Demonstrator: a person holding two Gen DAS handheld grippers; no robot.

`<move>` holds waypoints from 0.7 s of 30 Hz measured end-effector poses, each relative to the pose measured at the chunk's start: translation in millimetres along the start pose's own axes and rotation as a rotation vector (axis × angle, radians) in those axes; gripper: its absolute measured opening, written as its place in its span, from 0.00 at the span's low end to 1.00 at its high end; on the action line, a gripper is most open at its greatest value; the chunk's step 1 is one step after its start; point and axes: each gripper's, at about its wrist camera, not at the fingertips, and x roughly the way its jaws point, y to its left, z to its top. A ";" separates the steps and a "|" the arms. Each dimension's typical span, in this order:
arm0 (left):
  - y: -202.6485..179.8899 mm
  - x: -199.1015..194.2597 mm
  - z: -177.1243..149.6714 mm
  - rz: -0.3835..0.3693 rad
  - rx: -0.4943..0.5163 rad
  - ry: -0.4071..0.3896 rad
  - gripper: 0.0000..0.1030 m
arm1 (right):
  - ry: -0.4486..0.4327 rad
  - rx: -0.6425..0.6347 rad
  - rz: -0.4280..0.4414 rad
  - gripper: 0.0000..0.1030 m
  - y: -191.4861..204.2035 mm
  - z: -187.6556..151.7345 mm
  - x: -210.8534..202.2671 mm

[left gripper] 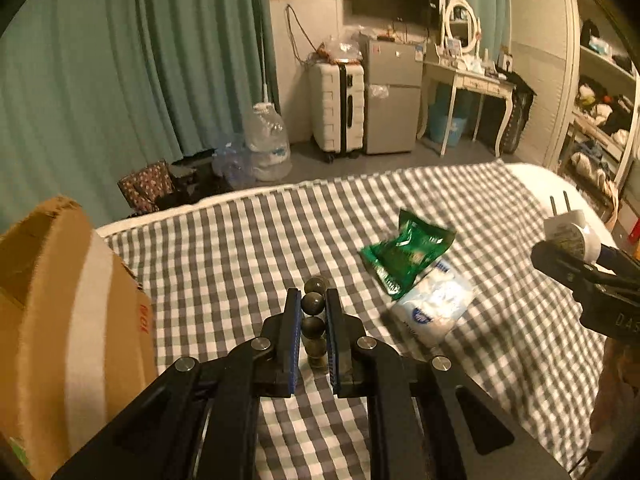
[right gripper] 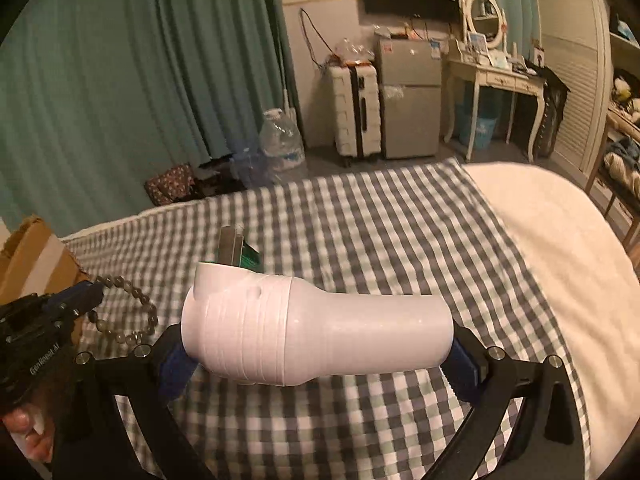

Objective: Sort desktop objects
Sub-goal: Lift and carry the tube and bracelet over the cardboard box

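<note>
Left claw is nearly shut, pinching a bead bracelet above the checked bedspread. Only a few beads sit between the pads, rest of the loop dangling, so a swing could pull it free. Right claw stands wide, clamped across a white plug adapter; smooth rounded shell could twist or squirt out. Cardboard box at near left: its flap may snag the loop. Farther right, green packet and tissue pack lie unsorted.
</note>
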 end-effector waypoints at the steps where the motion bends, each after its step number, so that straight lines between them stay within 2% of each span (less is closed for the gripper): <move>1: -0.1 -5.1 2.4 0.000 -0.003 -0.011 0.10 | -0.017 -0.007 0.008 0.98 1.2 4.4 -5.0; 4: 1.1 -27.1 14.0 0.019 -0.027 -0.061 0.10 | -0.063 -0.021 0.025 0.98 9.7 14.4 -22.1; 10: -0.3 -64.3 27.3 0.059 -0.065 -0.131 0.10 | -0.098 -0.031 0.062 0.98 17.4 20.6 -46.3; 21: -12.2 -114.7 34.1 0.124 -0.080 -0.175 0.10 | -0.132 -0.062 0.120 0.98 24.0 25.6 -87.3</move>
